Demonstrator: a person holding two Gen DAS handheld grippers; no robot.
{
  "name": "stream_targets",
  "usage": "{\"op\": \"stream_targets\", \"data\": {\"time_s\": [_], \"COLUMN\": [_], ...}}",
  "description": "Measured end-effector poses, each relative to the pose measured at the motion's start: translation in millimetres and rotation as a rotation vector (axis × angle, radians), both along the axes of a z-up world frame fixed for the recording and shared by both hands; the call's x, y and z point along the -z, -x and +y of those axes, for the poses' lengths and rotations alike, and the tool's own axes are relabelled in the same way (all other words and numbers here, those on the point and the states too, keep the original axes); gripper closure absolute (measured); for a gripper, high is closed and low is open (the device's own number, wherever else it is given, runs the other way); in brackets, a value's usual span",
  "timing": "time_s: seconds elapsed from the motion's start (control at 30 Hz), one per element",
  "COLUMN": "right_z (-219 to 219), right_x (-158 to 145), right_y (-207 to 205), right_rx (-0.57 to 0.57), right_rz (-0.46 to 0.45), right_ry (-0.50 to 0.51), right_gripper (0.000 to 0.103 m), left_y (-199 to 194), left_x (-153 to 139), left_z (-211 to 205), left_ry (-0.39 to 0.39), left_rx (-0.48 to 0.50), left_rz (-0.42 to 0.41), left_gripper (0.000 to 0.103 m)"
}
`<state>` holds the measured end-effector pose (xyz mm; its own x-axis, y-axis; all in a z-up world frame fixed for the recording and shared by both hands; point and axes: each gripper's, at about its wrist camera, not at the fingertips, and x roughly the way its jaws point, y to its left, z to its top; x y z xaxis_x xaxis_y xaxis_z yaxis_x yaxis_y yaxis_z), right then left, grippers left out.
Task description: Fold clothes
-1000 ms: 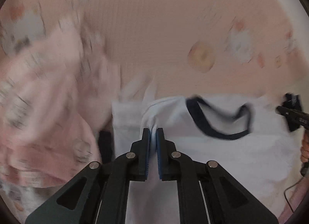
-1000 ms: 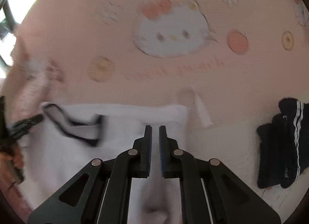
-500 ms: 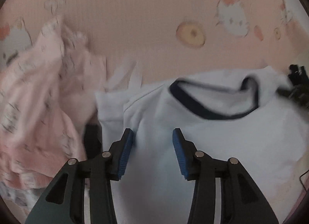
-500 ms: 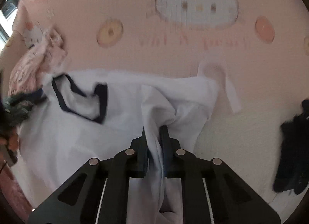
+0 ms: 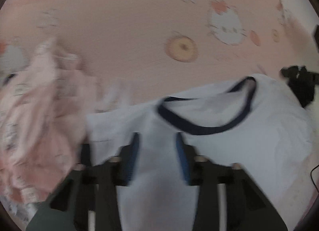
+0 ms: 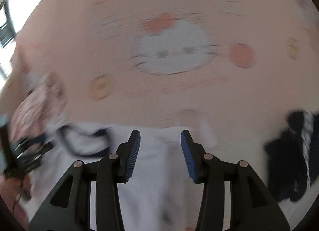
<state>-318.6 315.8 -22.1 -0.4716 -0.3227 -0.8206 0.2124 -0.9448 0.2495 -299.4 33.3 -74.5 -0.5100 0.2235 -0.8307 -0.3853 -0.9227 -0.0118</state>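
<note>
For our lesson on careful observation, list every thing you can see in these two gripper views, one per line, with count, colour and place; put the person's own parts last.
white T-shirt: one, white with a navy neckband, spread on the sheet under both grippers.
cartoon cat bedsheet: one, pink with white cat faces and round orange and yellow motifs, beneath everything.
pink printed garment: one, pale pink, crumpled left of the T-shirt.
dark striped garment: one, black with white stripes, bunched at the right edge of the right wrist view.
left gripper: one, black with blue pads, jaws closing, T-shirt fabric between them.
right gripper: one, black with blue pads, jaws opening over the T-shirt.
</note>
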Motion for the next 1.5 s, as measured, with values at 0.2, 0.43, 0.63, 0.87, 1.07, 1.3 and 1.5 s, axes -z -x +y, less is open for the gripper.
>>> {"op": "stream_targets", "data": {"time_s": [0.2, 0.43, 0.63, 0.87, 1.07, 1.3, 1.5], "right_z": [-46, 31, 69, 82, 62, 55, 33], "right_x": [54, -17, -28, 41, 48, 22, -28], "right_y": [32, 3, -107, -164, -149, -167, -197], "right_rx": [-0.135, 0.151, 0.248, 0.466, 0.385, 0.315, 0.213], "right_rz": [-0.107, 0.037, -0.028, -0.21, -0.145, -0.132, -0.088], "right_ry": [-0.128, 0.058, 0.022, 0.217, 0.159, 0.206, 0.184], "right_gripper": [0.067, 0.062, 0.043, 0.033, 0.063, 0.091, 0.092], "left_y": [15, -46, -117, -172, -152, -154, -185], "left_x": [11, -34, -37, 15, 17, -12, -53], "left_z": [-5, -19, -81, -143, -111, -96, -96], "left_ry": [-0.01, -0.089, -0.206, -0.545, -0.473, -0.366, -0.331], "left_rx": [-0.061, -0.102, -0.409, -0.691, -0.601, -0.533, -0.464], "left_rz": [-0.031, -0.032, -0.141, -0.331, -0.246, -0.201, -0.154], "left_gripper": [0.083, 0.083, 0.061, 0.055, 0.056, 0.092, 0.093]}}
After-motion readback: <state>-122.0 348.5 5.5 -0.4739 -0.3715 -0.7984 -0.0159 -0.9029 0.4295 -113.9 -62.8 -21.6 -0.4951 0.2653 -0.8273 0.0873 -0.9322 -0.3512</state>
